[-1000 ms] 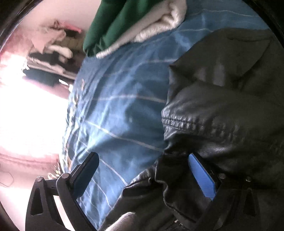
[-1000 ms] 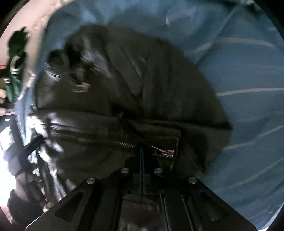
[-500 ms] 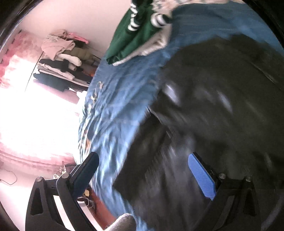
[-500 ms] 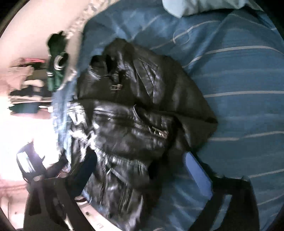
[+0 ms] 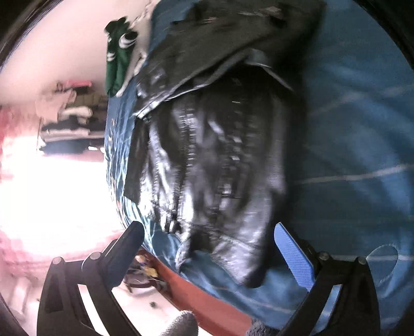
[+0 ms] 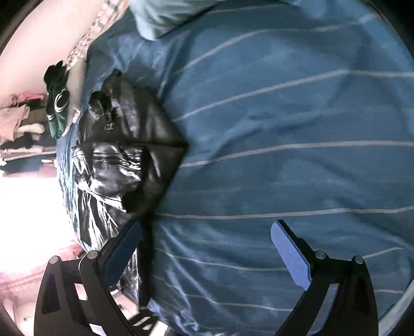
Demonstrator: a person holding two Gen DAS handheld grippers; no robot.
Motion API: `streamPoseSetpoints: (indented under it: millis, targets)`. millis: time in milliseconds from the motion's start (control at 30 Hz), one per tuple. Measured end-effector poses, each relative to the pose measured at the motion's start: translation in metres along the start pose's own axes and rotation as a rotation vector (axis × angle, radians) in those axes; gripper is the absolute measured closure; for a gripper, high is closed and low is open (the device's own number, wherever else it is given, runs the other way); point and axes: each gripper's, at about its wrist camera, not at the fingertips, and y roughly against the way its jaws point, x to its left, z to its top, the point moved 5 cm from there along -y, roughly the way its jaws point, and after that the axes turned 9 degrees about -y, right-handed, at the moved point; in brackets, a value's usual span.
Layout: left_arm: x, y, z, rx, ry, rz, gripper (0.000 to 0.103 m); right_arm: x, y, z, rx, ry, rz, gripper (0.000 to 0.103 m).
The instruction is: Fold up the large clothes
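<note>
A black leather jacket [image 5: 212,155] lies folded in a heap on the blue striped bedspread [image 5: 357,144], near the bed's edge. My left gripper [image 5: 207,248] is open and empty, raised above the jacket's near end. In the right wrist view the jacket [image 6: 124,155] sits at the left. My right gripper [image 6: 207,245] is open and empty, above the bare bedspread [image 6: 284,129] to the right of the jacket.
A green garment with white stripes [image 5: 119,62] lies at the bed's far edge beyond the jacket. A pale blue pillow [image 6: 165,15] sits at the top. Shelves of folded clothes [image 5: 69,121] stand past the bed. The red bed frame [image 5: 207,302] and floor show below.
My right gripper let go of the jacket at its zipper, opened and drew back to the right. My left gripper pulled up and away from the jacket. The jacket now lies free on the bed.
</note>
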Motion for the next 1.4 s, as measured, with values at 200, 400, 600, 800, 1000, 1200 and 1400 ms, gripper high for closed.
streamPoseSetpoints:
  millis: [200,400,600,800,1000,1200,1400]
  targets:
    - [-0.006,-0.049,0.019,0.083,0.021,0.14,0.0,-0.006,-0.016,0.008,0.032,-0.041,0.038,0.002]
    - [0.028,-0.067,0.027,0.108,0.184,0.175,0.0,0.013,-0.05,0.014,0.088,-0.118,0.235,0.002]
    - [0.072,-0.059,0.024,0.054,0.338,0.063,0.016,0.054,-0.111,0.012,0.17,-0.157,0.46,0.002]
    - [0.092,-0.043,0.026,-0.042,0.333,-0.125,0.084,0.102,-0.137,0.017,0.172,-0.203,0.559,0.002]
    - [0.118,-0.04,0.022,-0.1,0.354,-0.215,0.088,0.139,-0.123,0.015,0.095,-0.174,0.478,0.083]
    - [0.159,-0.043,0.012,-0.141,0.392,-0.319,0.088,0.223,-0.074,0.0,0.009,-0.03,0.424,0.085]
    - [0.226,-0.081,0.001,-0.128,0.46,-0.463,0.082,0.352,-0.068,-0.011,-0.024,0.107,0.301,0.085]
